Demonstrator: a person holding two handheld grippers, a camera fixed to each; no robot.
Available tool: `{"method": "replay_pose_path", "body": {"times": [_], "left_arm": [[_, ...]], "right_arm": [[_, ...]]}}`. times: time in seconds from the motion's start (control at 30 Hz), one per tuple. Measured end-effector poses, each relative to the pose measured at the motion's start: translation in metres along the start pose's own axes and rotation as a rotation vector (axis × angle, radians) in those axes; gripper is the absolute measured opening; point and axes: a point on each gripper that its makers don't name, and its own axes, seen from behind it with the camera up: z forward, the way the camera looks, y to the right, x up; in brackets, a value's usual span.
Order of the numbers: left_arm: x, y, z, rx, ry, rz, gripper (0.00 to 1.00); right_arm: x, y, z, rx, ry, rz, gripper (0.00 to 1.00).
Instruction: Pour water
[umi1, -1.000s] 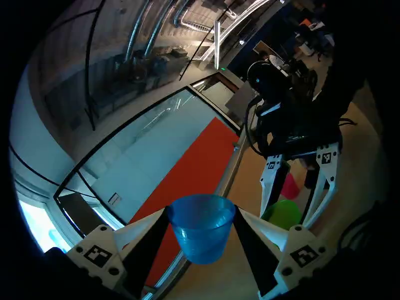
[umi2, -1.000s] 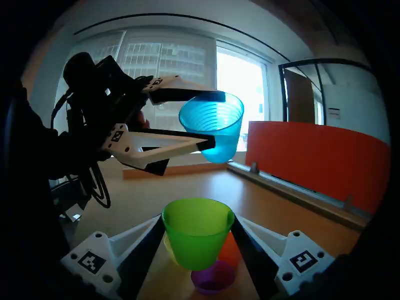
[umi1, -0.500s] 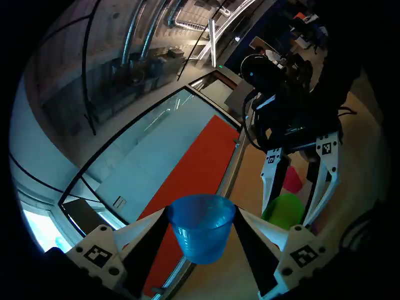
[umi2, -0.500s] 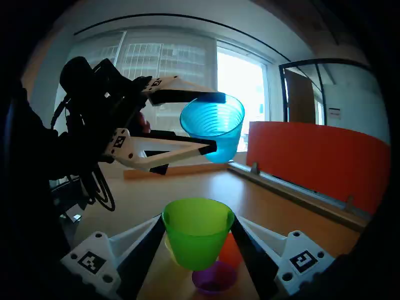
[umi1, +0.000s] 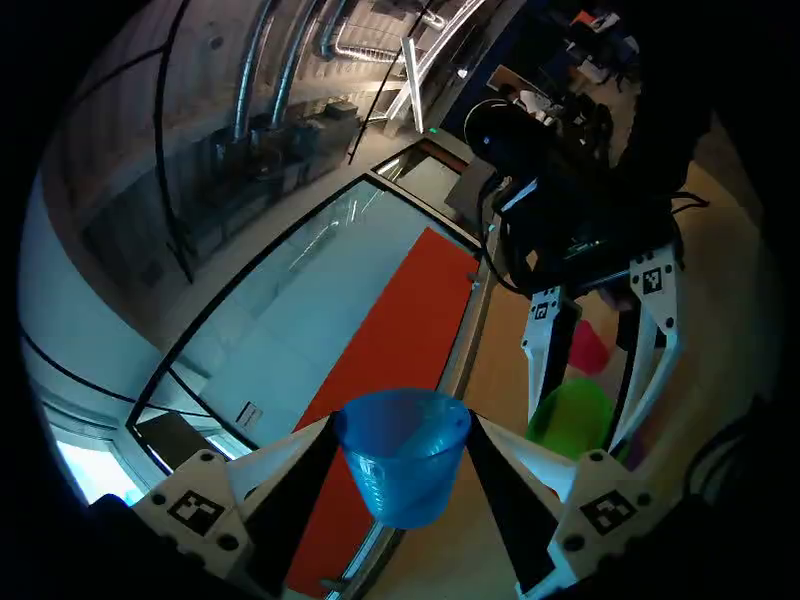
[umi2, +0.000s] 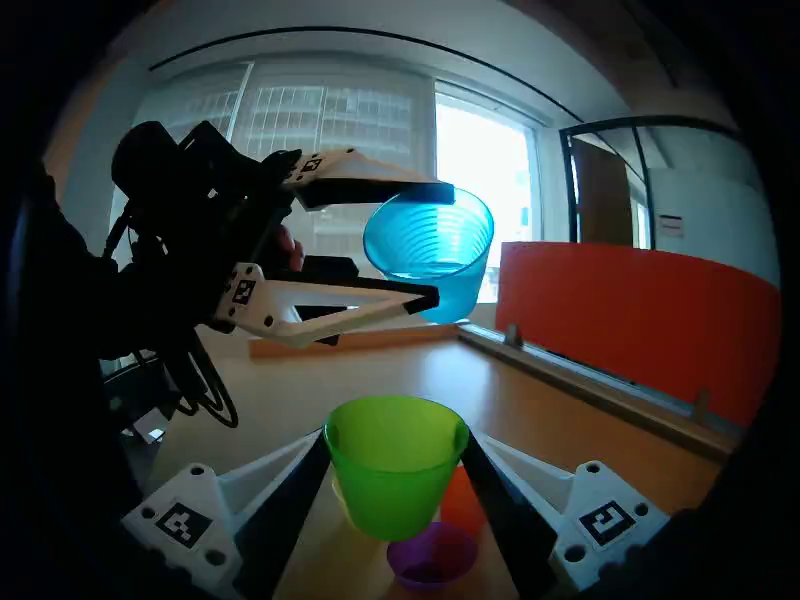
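Observation:
My left gripper (umi1: 403, 455) is shut on a blue plastic cup (umi1: 402, 468). In the right gripper view that blue cup (umi2: 432, 252) hangs high and tipped on its side, mouth toward me, with water showing low inside; the left gripper (umi2: 425, 245) grips it above and beyond the green cup. My right gripper (umi2: 397, 465) is shut on an upright green cup (umi2: 395, 462). The left gripper view shows the right gripper (umi1: 590, 385) with the green cup (umi1: 572, 418) between its fingers.
A wooden table (umi2: 560, 420) runs under both cups, bounded on the right by an orange divider panel (umi2: 640, 320). A purple cup (umi2: 432, 558) and an orange cup (umi2: 460, 505) sit below the green cup. A pink cup (umi1: 590, 350) lies behind the right gripper. Windows (umi2: 480, 170) are behind.
The left gripper has rotated further, tipping the blue cup more onto its side. The right gripper and the green cup have stayed still.

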Motion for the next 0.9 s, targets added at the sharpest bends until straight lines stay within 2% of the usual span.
{"method": "replay_pose_path", "body": {"times": [0.4,0.9], "left_arm": [[0.0016,0.0034,0.0002,-0.002,-0.002,0.048,0.88],[0.0042,0.0050,0.0020,-0.004,0.002,0.074,0.88]], "right_arm": [[-0.0002,0.0009,0.0028,0.001,0.006,0.002,0.93],[-0.0005,0.0017,0.0016,-0.001,0.009,0.003,0.92]]}}
